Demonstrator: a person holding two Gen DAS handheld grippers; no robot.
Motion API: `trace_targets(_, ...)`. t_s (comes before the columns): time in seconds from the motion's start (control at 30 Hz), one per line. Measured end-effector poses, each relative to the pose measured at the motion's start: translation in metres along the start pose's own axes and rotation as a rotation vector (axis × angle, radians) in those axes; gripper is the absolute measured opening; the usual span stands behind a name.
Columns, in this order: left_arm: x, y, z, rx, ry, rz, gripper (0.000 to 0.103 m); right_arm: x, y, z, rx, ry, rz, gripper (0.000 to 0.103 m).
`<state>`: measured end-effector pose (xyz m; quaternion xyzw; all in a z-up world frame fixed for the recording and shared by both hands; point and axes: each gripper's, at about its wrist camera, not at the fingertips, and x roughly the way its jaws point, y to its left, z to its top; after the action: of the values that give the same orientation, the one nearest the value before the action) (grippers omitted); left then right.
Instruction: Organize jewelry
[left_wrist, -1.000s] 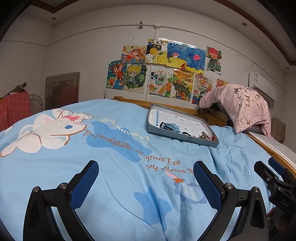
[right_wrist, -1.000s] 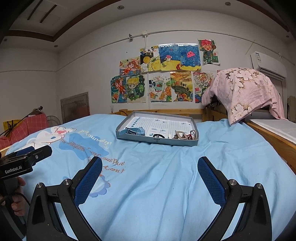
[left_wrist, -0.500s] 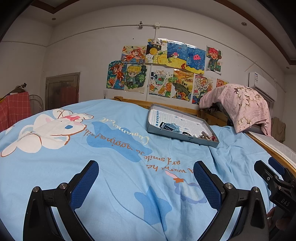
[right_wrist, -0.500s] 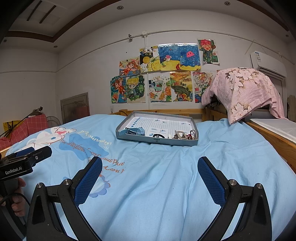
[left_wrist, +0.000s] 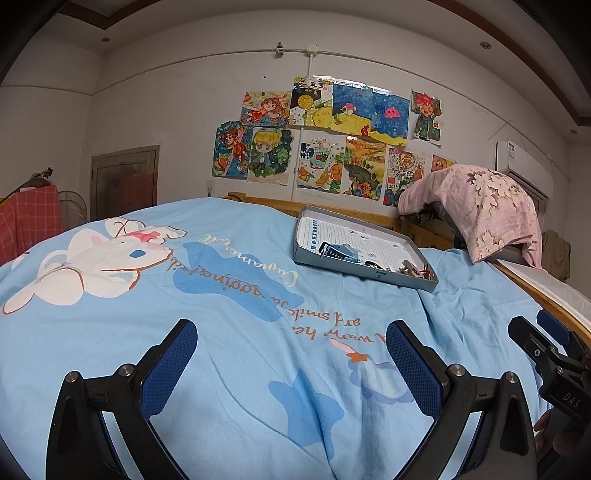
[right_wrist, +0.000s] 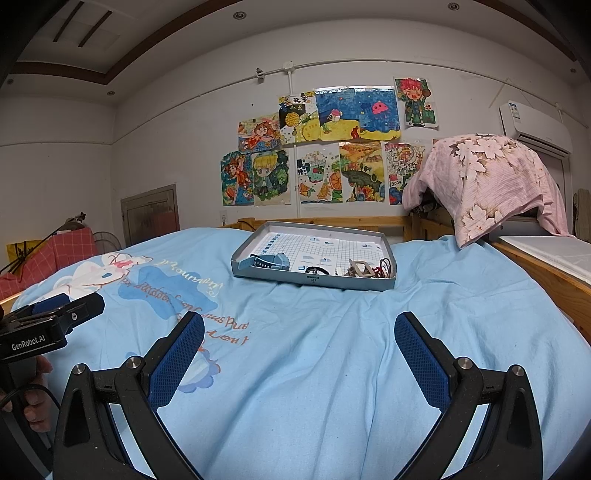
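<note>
A shallow grey tray (right_wrist: 314, 283) with a white grid liner lies on the blue bedspread (right_wrist: 332, 350), far ahead of both grippers; it also shows in the left wrist view (left_wrist: 364, 275). In it lie a blue watch (right_wrist: 267, 261), a black ring-shaped band (right_wrist: 317, 270), and a small heap of jewelry (right_wrist: 365, 268) with red pieces at the right end. My left gripper (left_wrist: 291, 363) is open and empty over the bedspread. My right gripper (right_wrist: 299, 354) is open and empty, to the right of the left one.
A wooden bed rail (right_wrist: 546, 273) runs along the right side. A pink flowered cloth (right_wrist: 487, 181) covers something behind the headboard. Children's drawings (right_wrist: 325, 147) hang on the wall. A red checked cloth (right_wrist: 55, 254) is at the far left.
</note>
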<state>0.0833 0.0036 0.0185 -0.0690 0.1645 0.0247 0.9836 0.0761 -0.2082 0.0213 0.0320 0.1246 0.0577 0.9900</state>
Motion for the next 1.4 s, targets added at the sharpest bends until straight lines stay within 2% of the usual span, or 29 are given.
trace_targets(0.97,-0.002,0.007,0.001,0.004,-0.001,-0.002,0.103,0.000,0.001,0.000,0.002,0.000,0.000,0.101)
trace_targets(1.2,-0.005,0.013,0.001,-0.010,0.001,-0.041,0.103,0.000,0.001,-0.001,0.002,0.001,0.000,0.101)
trace_targets(1.4,-0.010,0.018,0.001,0.019,-0.007,-0.034,0.103,0.001,0.003,-0.003,-0.001,0.005,0.003,0.101)
